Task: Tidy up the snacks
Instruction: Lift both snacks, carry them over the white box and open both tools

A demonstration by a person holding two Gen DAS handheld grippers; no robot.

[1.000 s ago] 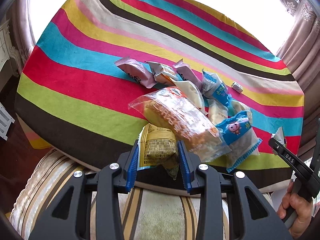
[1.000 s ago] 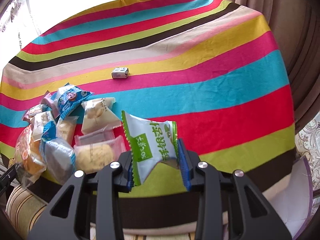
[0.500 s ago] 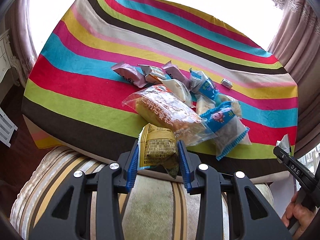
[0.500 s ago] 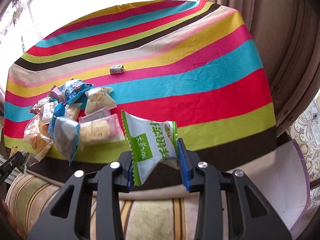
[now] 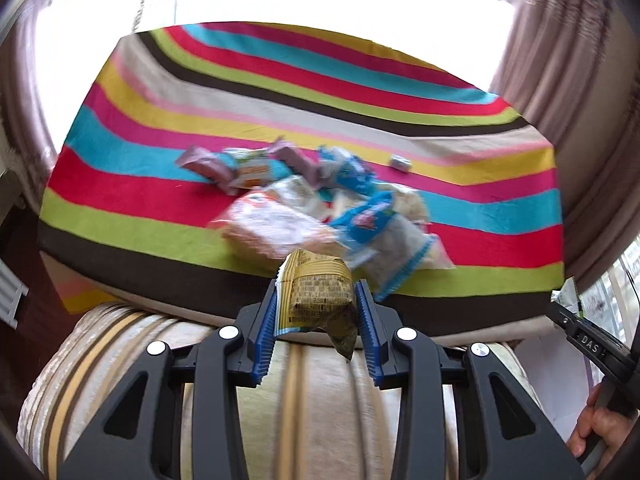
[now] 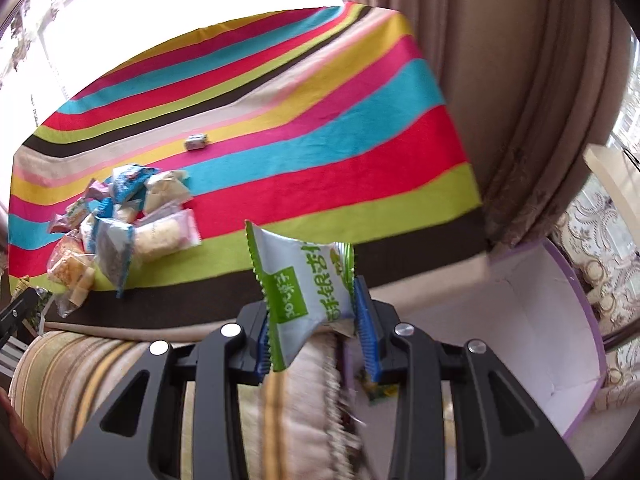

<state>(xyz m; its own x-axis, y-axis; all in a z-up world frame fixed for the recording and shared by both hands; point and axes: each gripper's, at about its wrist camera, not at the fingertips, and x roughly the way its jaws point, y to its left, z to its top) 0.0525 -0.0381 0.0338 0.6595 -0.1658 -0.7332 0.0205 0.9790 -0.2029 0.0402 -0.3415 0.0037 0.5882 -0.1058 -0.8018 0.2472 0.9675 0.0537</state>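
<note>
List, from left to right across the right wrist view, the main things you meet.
Snack pile → small lone packet → green-and-white packet held in the right tool → white box.

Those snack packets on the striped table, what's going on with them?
A person is sorting them with a hand-held gripper in each hand. The left gripper is clamped on a yellow packet, and the right gripper on a green-and-white packet. Both are held off the table's near edge, while the pile of snacks lies on the striped tablecloth. A white box with purple edges stands open to the right.
</note>
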